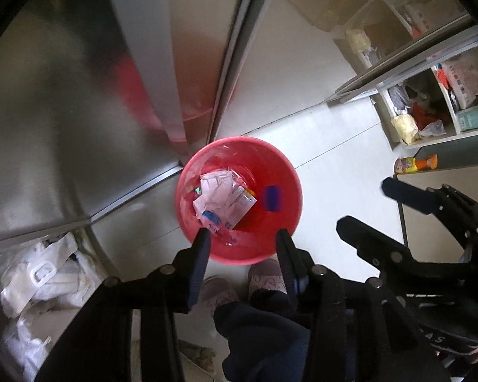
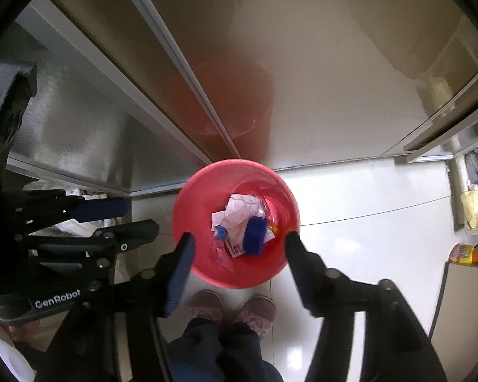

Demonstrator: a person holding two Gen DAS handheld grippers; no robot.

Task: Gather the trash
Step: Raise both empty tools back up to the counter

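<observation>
Both of your grippers point almost straight down over the red bin (image 1: 239,199), which stands on the pale floor (image 1: 334,159) against the foot of a steel cabinet (image 1: 63,111). Your left gripper (image 1: 242,238) has its jaws parted, with nothing between the pads; through the gap you see only the bin's near rim and your slippers (image 1: 264,278) below it. Your right gripper (image 2: 237,242) stands wider open, its fingertips level with the two sides of the bin's rim, and it too holds nothing and touches nothing. The trash is already inside the bin: a crumpled white paper (image 1: 215,187) lies near the middle, with a printed wrapper (image 1: 239,207) under it and a small blue scrap (image 1: 208,216) at its lower edge. A blurred blue piece (image 1: 271,198) shows above the bin's right inner wall in the left view; in the right view it lies over the paper pile at the middle of the bin (image 2: 255,230); its blur keeps you from telling whether it rests there. Beside the cabinet, at your left, a heap of white bags (image 1: 44,277) sits on the floor. At your right, an orange bottle (image 1: 414,163) stands by open shelves (image 1: 430,102) full of bags and packets.
</observation>
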